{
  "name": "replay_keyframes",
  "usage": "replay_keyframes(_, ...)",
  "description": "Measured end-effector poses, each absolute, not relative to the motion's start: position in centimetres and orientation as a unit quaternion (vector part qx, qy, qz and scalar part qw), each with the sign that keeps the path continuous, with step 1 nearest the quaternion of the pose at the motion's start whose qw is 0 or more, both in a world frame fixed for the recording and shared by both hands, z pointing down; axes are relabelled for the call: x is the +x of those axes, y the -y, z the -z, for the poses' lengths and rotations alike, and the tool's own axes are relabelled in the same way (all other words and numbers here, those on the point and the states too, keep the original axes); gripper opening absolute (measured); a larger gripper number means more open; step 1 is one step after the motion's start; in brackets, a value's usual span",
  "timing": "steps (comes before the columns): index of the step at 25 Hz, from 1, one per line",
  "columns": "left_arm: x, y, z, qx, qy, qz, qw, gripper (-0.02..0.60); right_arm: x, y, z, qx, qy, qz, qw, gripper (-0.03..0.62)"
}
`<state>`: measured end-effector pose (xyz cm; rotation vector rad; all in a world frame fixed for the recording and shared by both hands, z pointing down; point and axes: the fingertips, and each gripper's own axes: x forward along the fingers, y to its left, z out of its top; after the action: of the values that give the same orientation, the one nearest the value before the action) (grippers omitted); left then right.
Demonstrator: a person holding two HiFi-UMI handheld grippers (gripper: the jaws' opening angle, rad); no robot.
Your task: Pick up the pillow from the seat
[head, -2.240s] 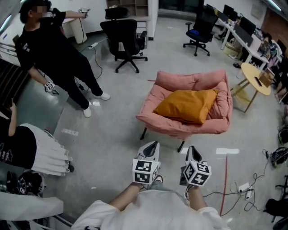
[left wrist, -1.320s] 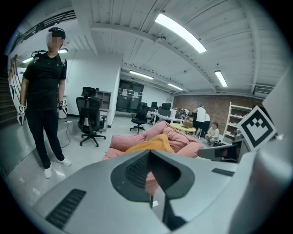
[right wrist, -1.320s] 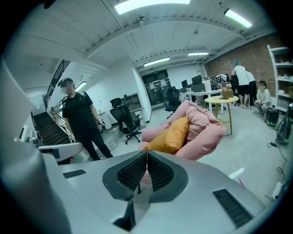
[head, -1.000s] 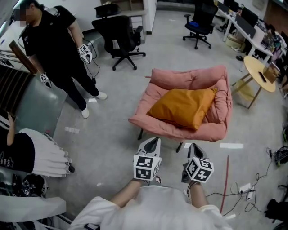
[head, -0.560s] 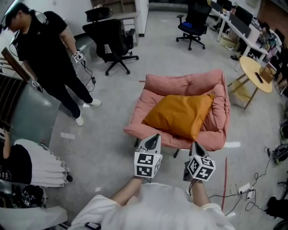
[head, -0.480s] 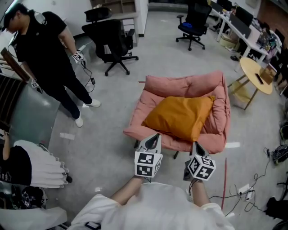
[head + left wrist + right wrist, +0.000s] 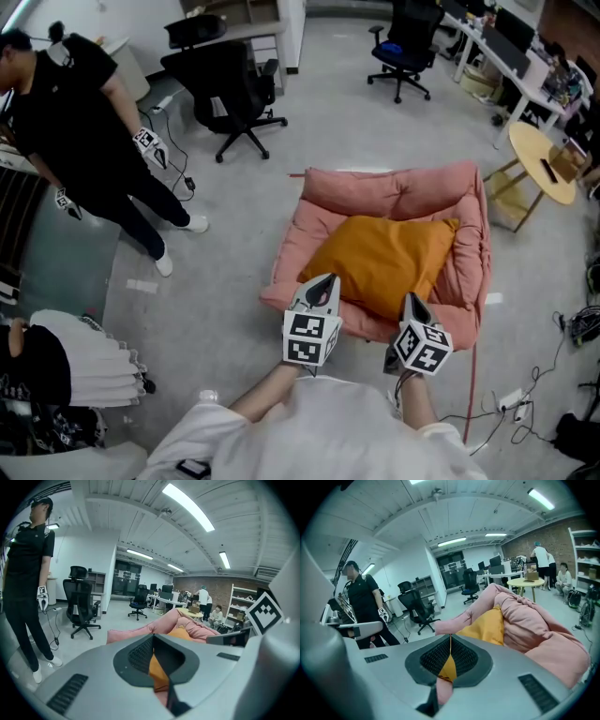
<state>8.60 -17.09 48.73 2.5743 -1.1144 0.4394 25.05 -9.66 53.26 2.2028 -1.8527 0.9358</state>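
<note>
Evidently this is the approach. The left hand-held gripper point(image 7: 325, 278) hovers over the front edge of the pink armchair point(image 7: 375, 187), its jaws pressed together with nothing between them. The orange pillow point(image 7: 389, 262) lies flat on the seat, just beyond both tips. The right hand-held gripper point(image 7: 411, 298) is likewise closed and empty. Both should spread wide first, then bite the pillow's near edge deeply, well apart.

shirt point(image 7: 319, 433): was white, with short sleeves.
left gripper point(image 7: 324, 279): had a light grey shell and dark ribbed pads.
right gripper point(image 7: 412, 300): was the same grey and black.
marker cubes point(image 7: 311, 339): were white and bore black square patterns.
</note>
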Motion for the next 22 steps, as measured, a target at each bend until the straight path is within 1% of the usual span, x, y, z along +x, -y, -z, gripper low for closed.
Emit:
replay_keyframes(12,9.6,25.3,-48.9,0.905,0.365,-0.156,0.153,0.009,25.5,17.3,-53.2,0.737,0.596,-0.314,0.060,0.029)
replay_keyframes(22,10.8,27.9,-50.4,0.907,0.348,-0.168,0.168,0.009,26.9,18.4,-53.9,0.746,0.575,-0.329,0.066,0.029)
